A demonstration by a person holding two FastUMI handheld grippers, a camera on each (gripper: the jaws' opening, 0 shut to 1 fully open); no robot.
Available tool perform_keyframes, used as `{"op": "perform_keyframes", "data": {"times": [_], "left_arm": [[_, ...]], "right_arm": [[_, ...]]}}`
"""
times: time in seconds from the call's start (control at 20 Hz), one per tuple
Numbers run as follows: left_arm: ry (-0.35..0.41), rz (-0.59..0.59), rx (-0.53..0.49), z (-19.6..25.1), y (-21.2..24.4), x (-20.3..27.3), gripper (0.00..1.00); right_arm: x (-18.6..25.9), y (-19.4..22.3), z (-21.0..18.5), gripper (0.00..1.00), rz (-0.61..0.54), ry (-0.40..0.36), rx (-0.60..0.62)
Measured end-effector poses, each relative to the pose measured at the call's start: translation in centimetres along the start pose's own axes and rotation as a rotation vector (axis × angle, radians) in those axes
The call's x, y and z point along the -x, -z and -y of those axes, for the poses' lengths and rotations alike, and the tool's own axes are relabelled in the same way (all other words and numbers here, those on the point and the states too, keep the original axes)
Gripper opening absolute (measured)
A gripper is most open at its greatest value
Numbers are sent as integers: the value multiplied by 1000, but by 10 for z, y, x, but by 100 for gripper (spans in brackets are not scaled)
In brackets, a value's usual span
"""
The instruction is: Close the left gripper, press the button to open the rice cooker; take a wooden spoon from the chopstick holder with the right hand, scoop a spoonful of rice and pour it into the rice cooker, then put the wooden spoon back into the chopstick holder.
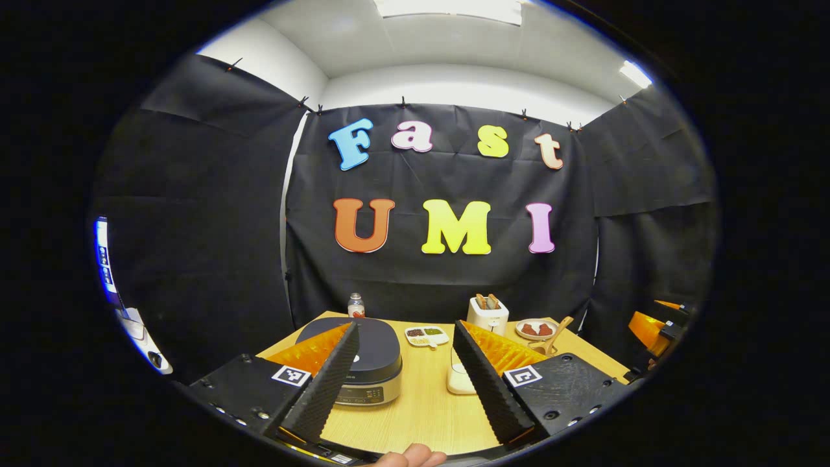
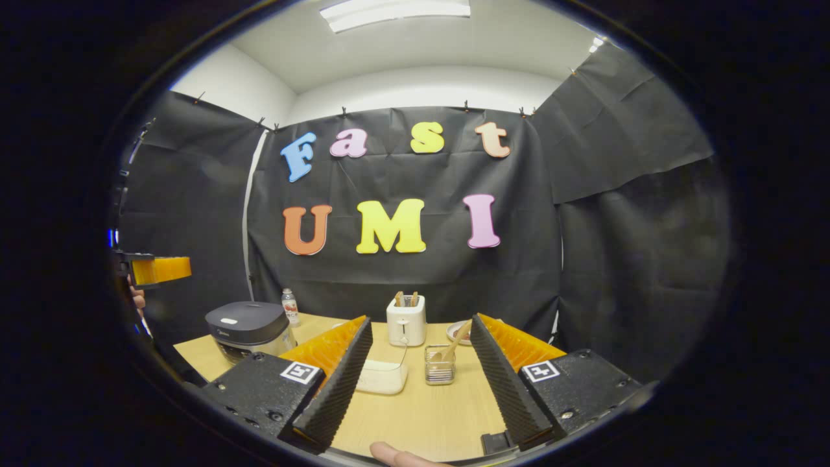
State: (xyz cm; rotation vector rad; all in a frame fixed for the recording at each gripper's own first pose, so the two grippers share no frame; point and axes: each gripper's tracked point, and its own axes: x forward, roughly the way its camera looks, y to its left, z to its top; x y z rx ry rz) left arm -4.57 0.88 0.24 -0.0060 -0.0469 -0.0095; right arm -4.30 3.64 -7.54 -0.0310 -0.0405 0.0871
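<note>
The dark-lidded rice cooker (image 1: 363, 363) stands on the wooden table (image 1: 421, 415) with its lid down, partly behind my left gripper's left finger. My left gripper (image 1: 405, 331) hangs open above the table's near edge, nothing between its fingers. A white container (image 1: 459, 379) sits to the cooker's right. The clear chopstick holder (image 2: 439, 366) with the wooden spoon (image 2: 452, 347) leaning in it stands straight ahead of my open right gripper (image 2: 421, 321), some way off. In the right gripper view the rice cooker (image 2: 249, 331) is far left, the white container (image 2: 382, 377) beside the holder.
At the back of the table stand a white toaster (image 2: 406, 321), a small bottle (image 2: 290, 306), a plate (image 1: 535, 329) with food and a divided dish (image 1: 426, 335). Black cloth walls close in the table on three sides. A fingertip (image 1: 412, 457) shows at the bottom.
</note>
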Motion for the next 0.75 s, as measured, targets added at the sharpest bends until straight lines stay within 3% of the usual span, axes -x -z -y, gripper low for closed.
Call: {"op": "perform_keyframes", "data": {"times": [0.2, 0.4, 0.75], "left_arm": [[22, 10, -28, 6, 11, 19, 93], [-36, 28, -44, -15, 21, 31, 93], [-32, 41, -50, -18, 24, 36, 94]], "right_arm": [[6, -4, -1, 98, 6, -8, 16], [12, -9, -5, 98, 29, -19, 25], [15, -8, -15, 98, 25, -31, 20]]}}
